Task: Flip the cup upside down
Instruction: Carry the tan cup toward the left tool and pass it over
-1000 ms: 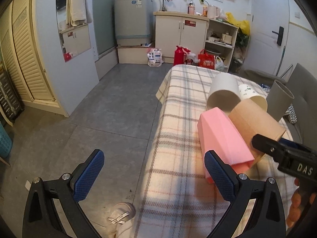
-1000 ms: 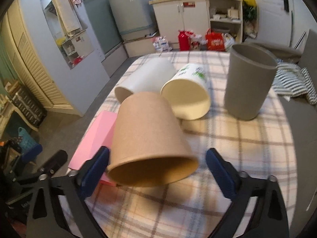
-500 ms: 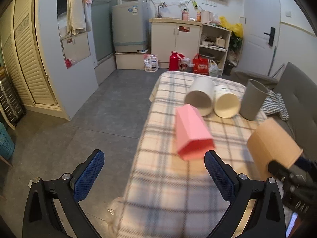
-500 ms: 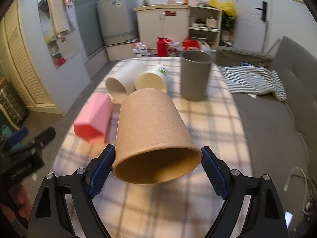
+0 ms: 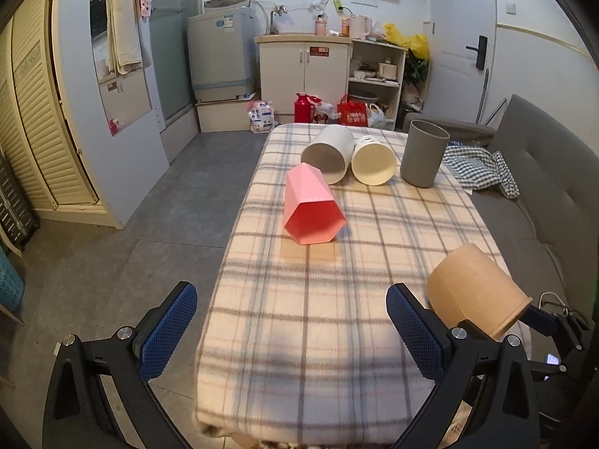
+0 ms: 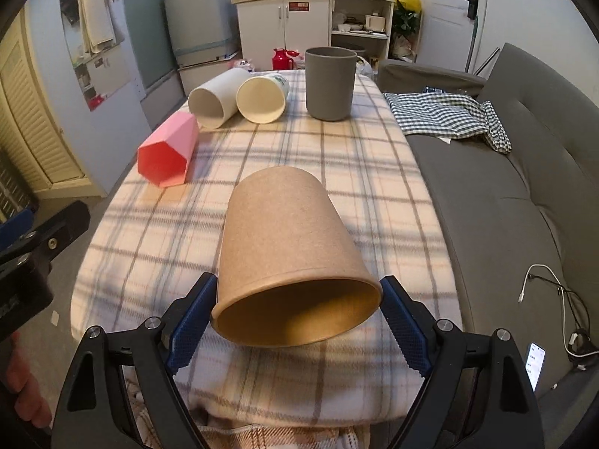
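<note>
Change since a second ago: both grippers have drawn back toward the near end; the brown cup, then lying beside the pink one, is now lifted clear of the cloth.
Cup: brown kraft-paper cup, tapered, held on its side, open mouth toward the right wrist camera, base pointing away and slightly up.
Location: in the air above the near end of the plaid-covered tabletop, well apart from the other cups.
Right gripper: closed onto the cup, one blue pad on each side just behind the rim.
Handling: likely very light and thin-walled; a hard squeeze would dent it. The rolled rim is the stiffest place to hold, so the present hold looks sound.
Left gripper: wide open, holding nothing, hovering at the near edge.
Others: pink hexagonal cup, white cylinder cup and cream paper cup lie on their sides; grey tumbler stands upright.
Beyond: grey sofa along the right.
</note>
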